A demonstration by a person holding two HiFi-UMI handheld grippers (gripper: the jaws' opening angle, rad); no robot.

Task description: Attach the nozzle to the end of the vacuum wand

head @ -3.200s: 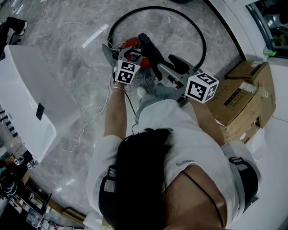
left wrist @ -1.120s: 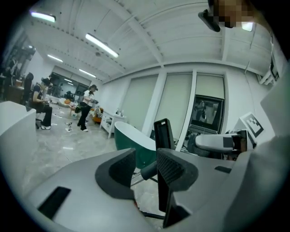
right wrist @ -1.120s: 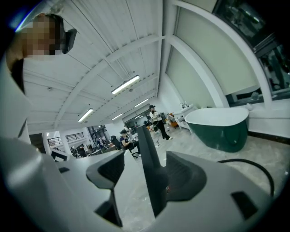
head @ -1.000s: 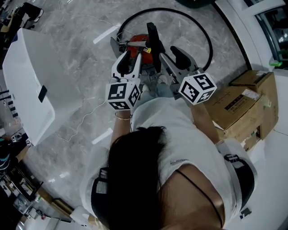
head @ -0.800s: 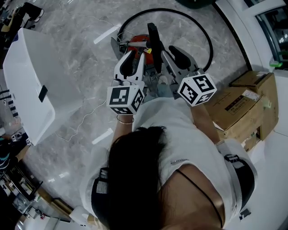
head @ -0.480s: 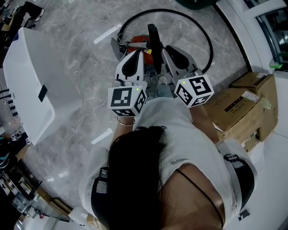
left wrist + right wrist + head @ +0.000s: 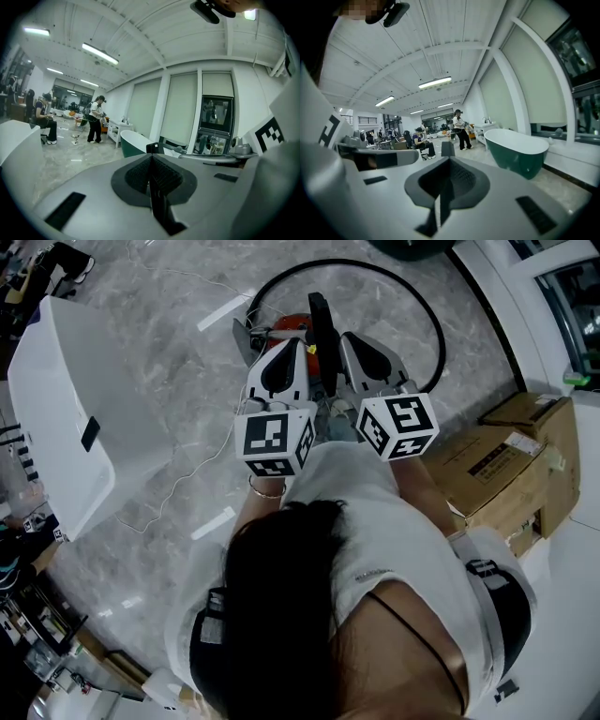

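In the head view the red vacuum body (image 7: 281, 326) lies on the marble floor, ringed by its black hose (image 7: 419, 298). A black wand (image 7: 321, 334) rises from it between my two grippers. My left gripper (image 7: 289, 343) is just left of the wand. My right gripper (image 7: 349, 337) is just right of it. Both stand side by side, jaws shut, and I see nothing between them. In the left gripper view my left gripper (image 7: 151, 158) shows its pads pressed together, as does my right gripper (image 7: 445, 160) in the right gripper view. I cannot pick out a separate nozzle.
A white bathtub (image 7: 66, 399) stands at the left and cardboard boxes (image 7: 506, 465) at the right. A thin white cable (image 7: 187, 486) trails over the floor. A green bathtub (image 7: 518, 150) and several people far off (image 7: 96, 119) fill the room ahead.
Both grippers' jaws have gone from spread open to shut, with nothing in them. The left gripper rose and drew closer to the wand; the right one rolled a little.
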